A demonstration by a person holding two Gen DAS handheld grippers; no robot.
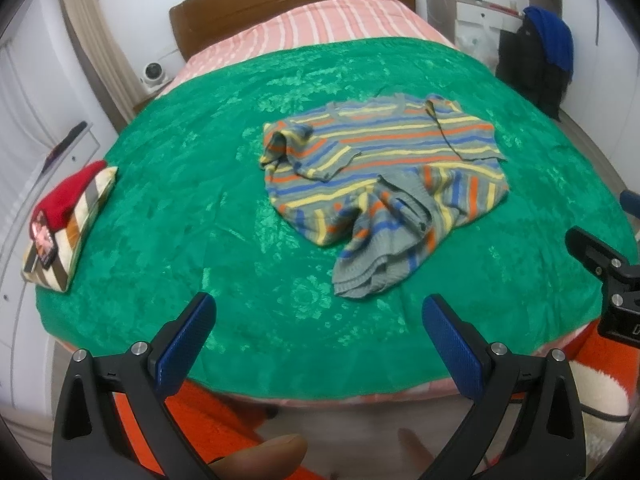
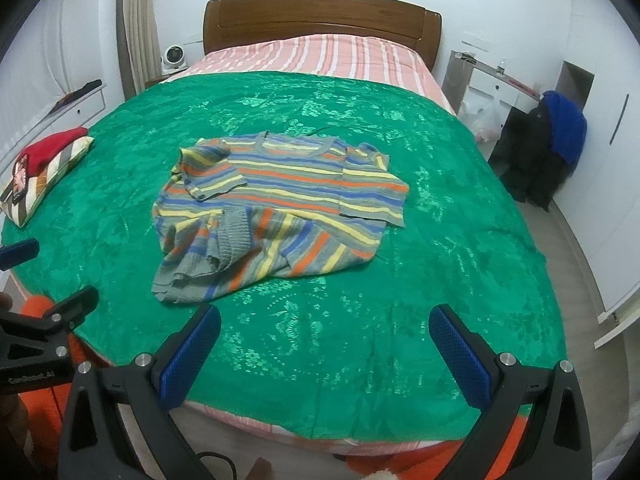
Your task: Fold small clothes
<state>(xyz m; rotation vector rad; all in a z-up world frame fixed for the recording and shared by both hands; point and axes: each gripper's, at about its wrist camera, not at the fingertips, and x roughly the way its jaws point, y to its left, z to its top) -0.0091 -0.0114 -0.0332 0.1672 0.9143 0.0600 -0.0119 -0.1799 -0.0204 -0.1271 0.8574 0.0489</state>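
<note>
A green blanket (image 2: 400, 264) covers most of the bed (image 2: 320, 56), which has a pink striped sheet and a brown wooden headboard (image 2: 320, 20) against white walls. The striped sweater (image 2: 280, 200) lies crumpled in the middle of the blanket. Near the bed's left edge sits a red garment (image 1: 68, 196) on a striped cushion (image 1: 76, 232). Left tongs (image 1: 318, 322) and right tongs (image 2: 324, 330) both stand apart, empty, over the near edge.

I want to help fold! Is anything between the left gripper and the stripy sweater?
No, only bare green blanket separates the left gripper from the stripy sweater, in the left wrist view.
</note>
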